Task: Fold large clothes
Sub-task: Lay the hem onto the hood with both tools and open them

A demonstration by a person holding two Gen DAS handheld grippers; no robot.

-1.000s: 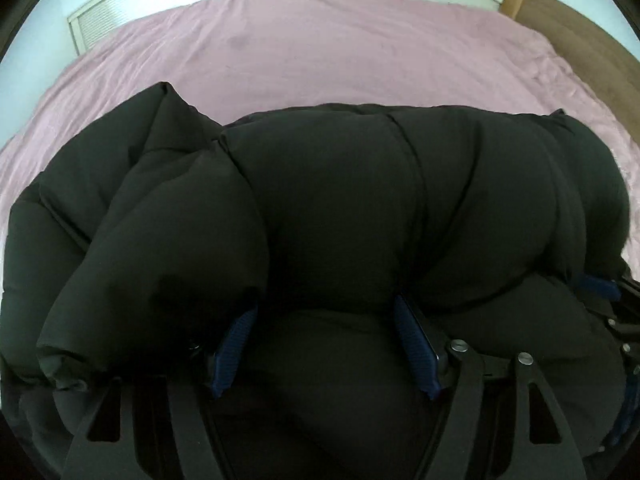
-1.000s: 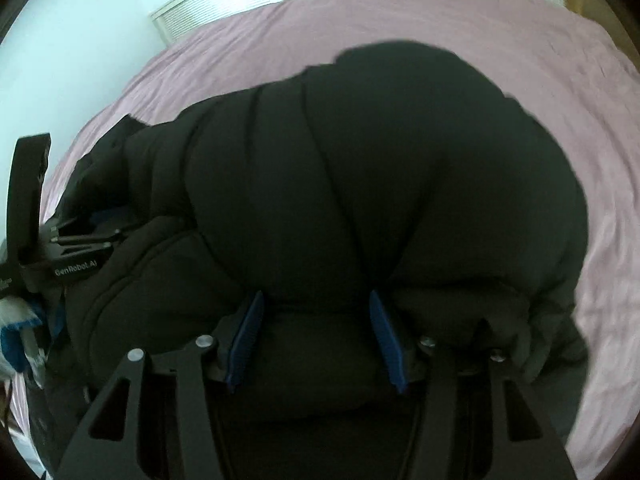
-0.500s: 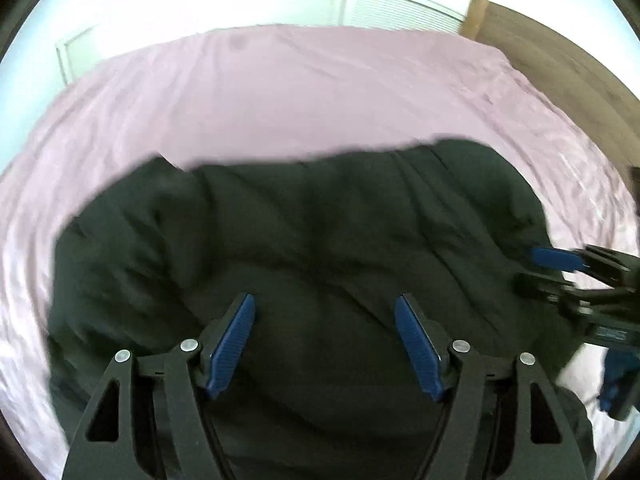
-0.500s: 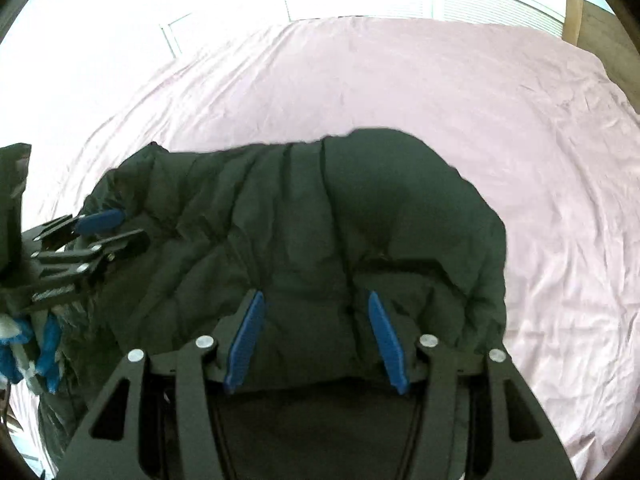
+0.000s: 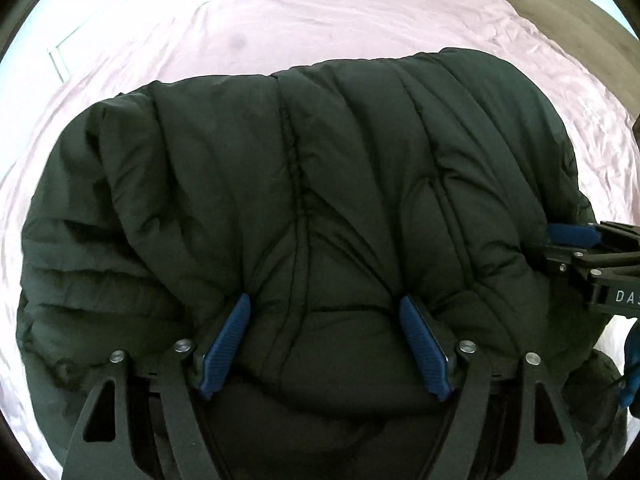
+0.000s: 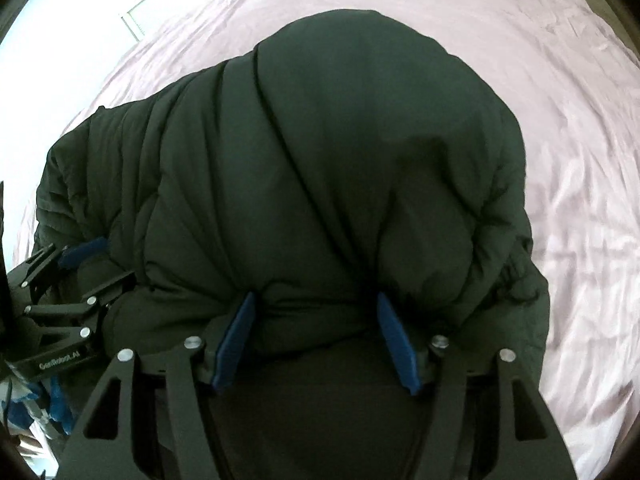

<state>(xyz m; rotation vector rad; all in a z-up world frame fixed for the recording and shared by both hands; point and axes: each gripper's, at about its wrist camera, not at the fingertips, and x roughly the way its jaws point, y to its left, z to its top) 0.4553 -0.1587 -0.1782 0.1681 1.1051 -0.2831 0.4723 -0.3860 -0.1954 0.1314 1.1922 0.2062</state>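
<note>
Mid-fold: black puffer jacket (image 5: 320, 184) bunched mid-frame over pink bed (image 5: 360, 28), pinched by left gripper (image 5: 324, 344) and right gripper (image 6: 316, 340); next, probably lowering the held edge flat and letting go

Left gripper (image 5: 324, 340), right gripper (image 6: 316, 336): black slotted linkage arms, silver pivot screws, ribbed blue finger pads (image 5: 226, 344), white lettering on body

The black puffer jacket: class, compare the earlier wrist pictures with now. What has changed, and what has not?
The black puffer jacket dropped lower and farther a half second ago, then rose back close to both cameras. Both tongs, left and right, stay clamped on its near edge. The pink bedsheet is unchanged.
</note>
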